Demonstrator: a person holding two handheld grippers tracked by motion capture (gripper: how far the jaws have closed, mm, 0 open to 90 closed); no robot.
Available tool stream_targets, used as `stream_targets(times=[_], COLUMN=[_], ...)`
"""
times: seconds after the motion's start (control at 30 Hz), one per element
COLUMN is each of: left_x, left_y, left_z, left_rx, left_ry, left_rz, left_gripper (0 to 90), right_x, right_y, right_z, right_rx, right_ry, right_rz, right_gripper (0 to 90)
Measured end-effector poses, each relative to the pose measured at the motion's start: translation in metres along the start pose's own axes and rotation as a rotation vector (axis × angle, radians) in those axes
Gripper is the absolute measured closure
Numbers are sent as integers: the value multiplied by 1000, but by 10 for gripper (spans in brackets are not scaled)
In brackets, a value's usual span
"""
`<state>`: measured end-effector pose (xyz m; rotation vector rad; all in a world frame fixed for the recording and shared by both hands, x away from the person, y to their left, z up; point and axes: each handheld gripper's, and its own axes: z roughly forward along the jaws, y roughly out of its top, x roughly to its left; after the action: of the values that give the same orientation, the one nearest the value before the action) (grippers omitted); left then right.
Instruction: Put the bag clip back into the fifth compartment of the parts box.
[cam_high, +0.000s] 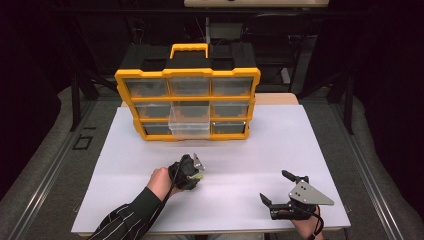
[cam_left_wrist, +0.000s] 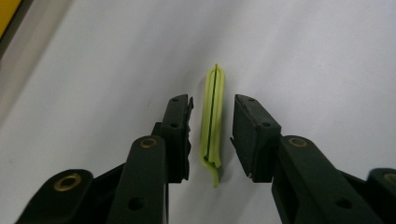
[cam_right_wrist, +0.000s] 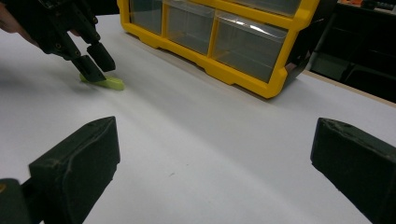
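A slim yellow-green strip (cam_left_wrist: 212, 116) lies flat on the white table (cam_high: 240, 145). My left gripper (cam_left_wrist: 212, 100) points down over it with one jaw on each side; a narrow gap shows between each pad and the strip, so nothing presses on it. In the high view this gripper (cam_high: 198, 170) is left of the table's middle, with the strip (cam_high: 199, 176) at its tips. The right gripper view shows that gripper (cam_right_wrist: 95, 63) and the strip (cam_right_wrist: 112, 83) at the upper left. My right gripper (cam_high: 274, 185) rests open near the front right edge, its jaws (cam_right_wrist: 215, 154) wide apart and nothing between them.
A yellow parts organizer (cam_high: 187, 72) with clear drawers stands upright at the back of the table. One clear drawer (cam_high: 189, 122) in its middle column is pulled out toward me. The yellow frame (cam_right_wrist: 219, 70) lies ahead of the right gripper. Dark floor surrounds the table.
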<state>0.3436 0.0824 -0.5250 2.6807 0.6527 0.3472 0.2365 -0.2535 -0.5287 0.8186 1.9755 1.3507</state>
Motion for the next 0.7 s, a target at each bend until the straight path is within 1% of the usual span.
stream_targets(times=[0.07, 0.4, 0.43, 0.53, 0.6, 0.7], left_x=[1, 4, 4, 5, 6, 6], left_y=[1, 4, 4, 4, 5, 6], left_z=[2, 8, 8, 9, 9, 9], left_rx=[14, 43, 43, 45, 50, 54], left_ry=[-8, -29, -36, -36, -49, -52], left_rz=[4, 5, 2, 4, 8, 8], left_gripper=[691, 738, 745, 759, 784, 791], right_x=[0, 0, 0, 0, 0, 0], right_y=[0, 0, 0, 0, 0, 0], right_z=[0, 0, 0, 0, 0, 0], right_rx=[0, 2, 3, 3, 3, 3], right_ry=[0, -2, -1, -1, -1, -2], right_rz=[-1, -2, -2, -1, -2, -2], right_gripper=[9, 9, 9, 9, 10, 10])
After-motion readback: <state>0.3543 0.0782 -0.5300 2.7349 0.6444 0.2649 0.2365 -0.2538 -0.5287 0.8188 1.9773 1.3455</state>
